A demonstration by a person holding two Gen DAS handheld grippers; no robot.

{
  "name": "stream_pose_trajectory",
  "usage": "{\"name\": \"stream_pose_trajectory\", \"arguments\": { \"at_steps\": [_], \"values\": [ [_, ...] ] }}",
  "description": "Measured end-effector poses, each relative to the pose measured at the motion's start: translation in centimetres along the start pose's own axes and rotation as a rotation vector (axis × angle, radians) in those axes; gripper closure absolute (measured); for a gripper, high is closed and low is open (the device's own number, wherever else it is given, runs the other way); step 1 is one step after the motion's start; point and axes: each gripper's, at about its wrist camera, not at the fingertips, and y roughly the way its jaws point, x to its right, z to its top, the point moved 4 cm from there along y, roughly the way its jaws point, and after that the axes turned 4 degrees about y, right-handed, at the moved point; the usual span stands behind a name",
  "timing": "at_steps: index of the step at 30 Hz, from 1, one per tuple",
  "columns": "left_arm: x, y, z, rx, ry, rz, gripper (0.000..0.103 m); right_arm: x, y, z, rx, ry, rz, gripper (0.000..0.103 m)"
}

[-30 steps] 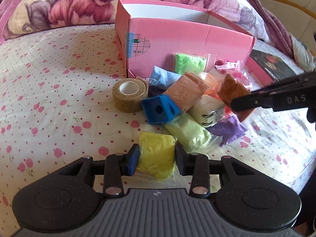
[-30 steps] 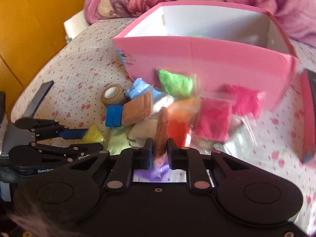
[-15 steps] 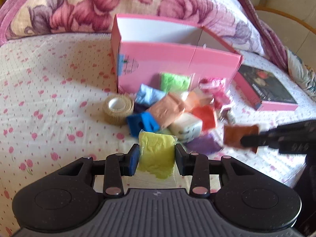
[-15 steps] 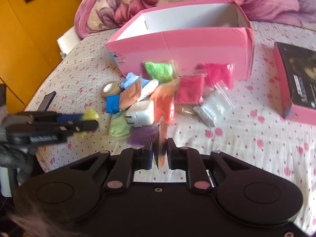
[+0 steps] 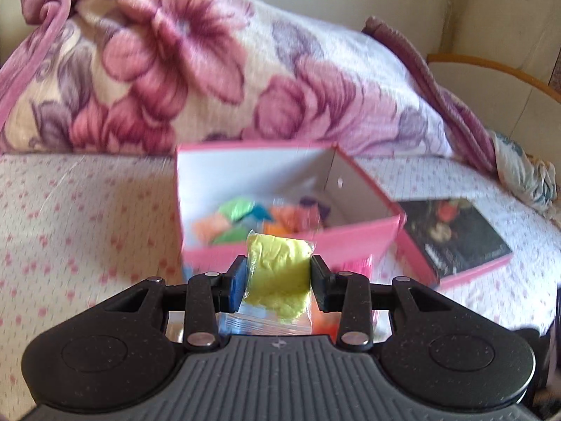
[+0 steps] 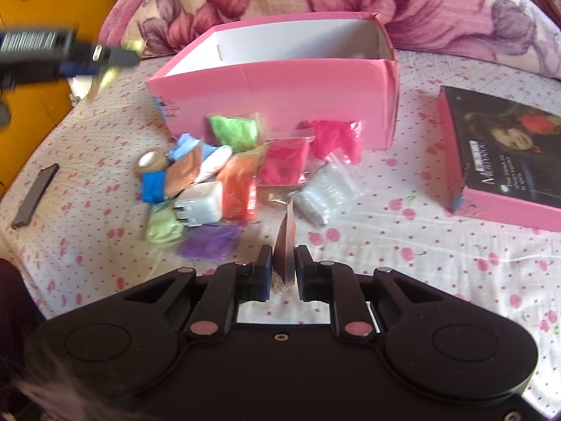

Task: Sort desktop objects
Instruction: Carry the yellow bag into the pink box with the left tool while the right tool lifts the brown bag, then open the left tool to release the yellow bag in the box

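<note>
Both packets lifted, box next.

Left view: my left gripper (image 5: 277, 277), clamped on the yellow packet (image 5: 278, 273), has risen from the bedspread to face the open pink box (image 5: 350, 238).
Right view: my right gripper (image 6: 284, 268) pinches the brown packet (image 6: 284, 245), now clear of the pile (image 6: 224, 182).

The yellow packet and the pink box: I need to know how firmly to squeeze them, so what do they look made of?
The yellow packet looks like soft, matte clay or foam sealed in a clear glossy plastic bag; the film shows below the left tongs. The pink box looks like thin cardboard, pink outside and white inside, with creased, folded walls.
</note>
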Motion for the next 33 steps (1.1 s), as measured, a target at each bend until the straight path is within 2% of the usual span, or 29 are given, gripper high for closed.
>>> {"name": "stream_pose_trajectory", "arguments": {
  "at_steps": [7,13,22,29,33],
  "values": [
    [0.4,3.1,3.2,0.018,-0.030,0.015,0.066,1.0,0.6,-0.3,-0.002,0.008,-0.022,0.089],
    [0.3,7.0,4.2,-0.019,-0.039,0.041,0.066,1.7,0.9,-0.4,0.000,0.020,-0.019,0.089],
    [-1.0,12.0,3.8,-0.121,-0.012,0.123,0.066,2.3,1.3,-0.5,0.000,0.034,-0.016,0.088],
    [-2.6,14.2,3.1,-0.183,-0.033,0.150,0.066,3.0,1.4,-0.6,-0.002,0.051,-0.014,0.088],
    [-2.6,14.8,2.8,-0.218,-0.002,0.173,0.066,3.1,1.5,-0.7,0.000,0.056,-0.012,0.088]
  ]
}}
